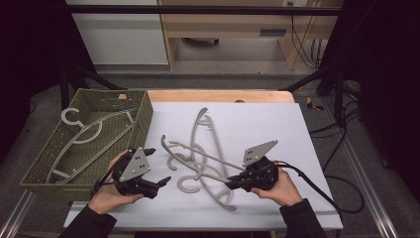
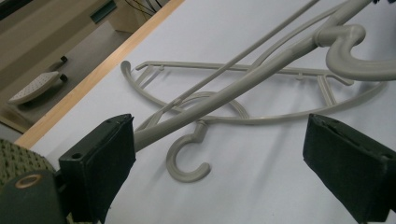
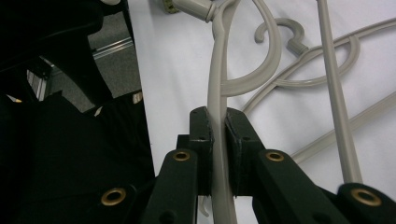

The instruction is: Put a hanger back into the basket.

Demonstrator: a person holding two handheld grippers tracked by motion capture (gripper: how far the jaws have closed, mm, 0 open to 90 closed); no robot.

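While clamped on a grey hanger arm (image 3: 218,93), right gripper (image 1: 232,184) sits at the near-right edge of the hanger pile (image 1: 200,158), jaws pressed tight on the thin bar with no gap either side, as seen in the right gripper view. Held hanger (image 1: 218,191) runs from the jaws toward the pile, its curved end low on the white mat (image 1: 267,124), crossing other hangers there. Left gripper (image 1: 161,182) near-left of the same pile, jaws spread wide with nothing between the pads; in the left gripper view one pad (image 2: 100,161) lies just beside the end of a hanger bar (image 2: 224,88), touching or not cannot be told, the other pad (image 2: 348,161) well clear of it. Small hook (image 2: 187,161) of another hanger flat on the mat between those spread jaws, farther out. Pile itself tangled mid-mat: several grey hangers overlapping, one leaning away toward the far edge. Left of the pile, a green woven basket (image 1: 143,116) with one more hanger (image 1: 86,134) lying inside, its hook toward the far-left corner. Basket wall just beside the mat's left edge; left hand (image 1: 106,191) close against the basket's near-right corner.
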